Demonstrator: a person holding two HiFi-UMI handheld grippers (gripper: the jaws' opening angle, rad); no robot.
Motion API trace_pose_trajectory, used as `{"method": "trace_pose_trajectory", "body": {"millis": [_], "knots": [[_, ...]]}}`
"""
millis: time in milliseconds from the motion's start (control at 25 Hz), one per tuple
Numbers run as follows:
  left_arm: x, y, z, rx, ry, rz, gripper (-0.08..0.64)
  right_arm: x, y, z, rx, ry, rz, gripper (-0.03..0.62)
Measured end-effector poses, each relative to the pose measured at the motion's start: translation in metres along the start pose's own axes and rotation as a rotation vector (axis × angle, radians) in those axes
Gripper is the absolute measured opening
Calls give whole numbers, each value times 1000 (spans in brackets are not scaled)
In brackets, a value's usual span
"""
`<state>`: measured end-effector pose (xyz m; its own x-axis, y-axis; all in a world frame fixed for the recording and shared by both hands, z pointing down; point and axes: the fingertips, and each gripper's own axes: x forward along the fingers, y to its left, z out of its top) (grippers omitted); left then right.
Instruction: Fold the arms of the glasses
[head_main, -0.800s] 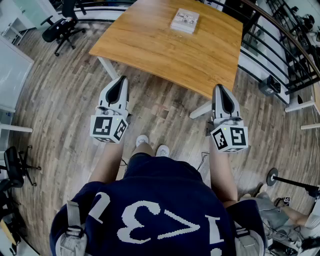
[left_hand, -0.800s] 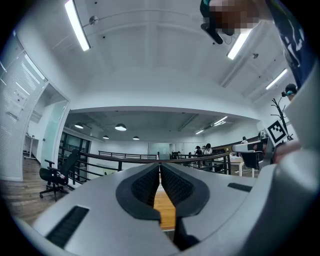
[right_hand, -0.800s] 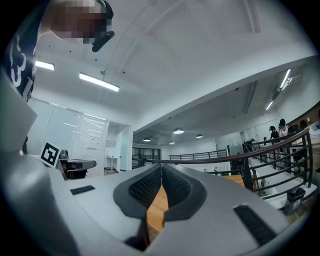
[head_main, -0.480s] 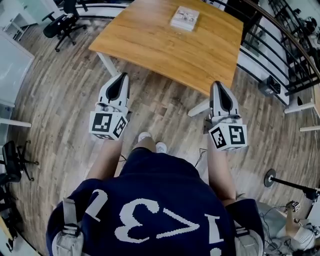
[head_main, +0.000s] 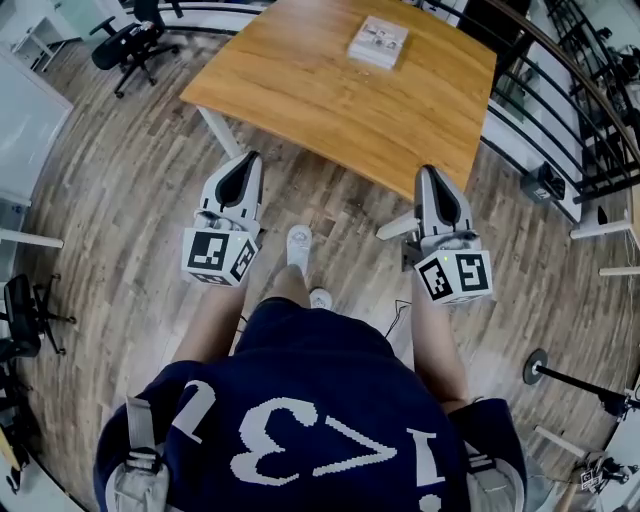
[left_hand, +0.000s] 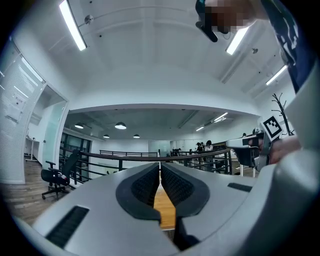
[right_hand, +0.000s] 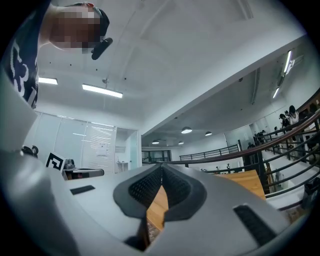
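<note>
Mid-frame, the left gripper (head_main: 246, 160) and right gripper (head_main: 429, 173) both have jaws together, empty, short of the wooden table (head_main: 300, 95). No glasses can be made out, only a pale box (head_main: 377, 42) at top centre; step close before opening

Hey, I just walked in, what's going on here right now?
A person stands on the wood floor just short of a wooden table, one white shoe out ahead. Each hand holds a claw aimed at the table. The left claw and the right claw are both shut with nothing between the jaws. The only thing on the table is a pale flat pack near its far edge. No glasses show in any view, so nothing is being handled yet.
</note>
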<state>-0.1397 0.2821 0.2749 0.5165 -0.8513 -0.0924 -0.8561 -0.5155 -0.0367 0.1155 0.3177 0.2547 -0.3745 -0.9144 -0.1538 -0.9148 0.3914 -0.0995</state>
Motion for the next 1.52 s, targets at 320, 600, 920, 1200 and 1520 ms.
{"method": "trace_pose_trajectory", "body": {"millis": [320, 600, 920, 1200, 1520], "knots": [[54, 48, -17, -38, 10, 2, 21, 72, -10, -14, -11, 17, 16, 28], [151, 109, -21, -45, -2, -44, 21, 175, -44, -18, -21, 9, -14, 28], [243, 169, -24, -37, 0, -96, 21, 261, -79, -17, -26, -6, -74, 27], [289, 168, -40, -74, 33, -121, 21, 281, -111, -29, -2, 32, -106, 27], [336, 168, -55, -82, 46, -79, 21, 325, -151, -40, -7, 45, -32, 28]]}}
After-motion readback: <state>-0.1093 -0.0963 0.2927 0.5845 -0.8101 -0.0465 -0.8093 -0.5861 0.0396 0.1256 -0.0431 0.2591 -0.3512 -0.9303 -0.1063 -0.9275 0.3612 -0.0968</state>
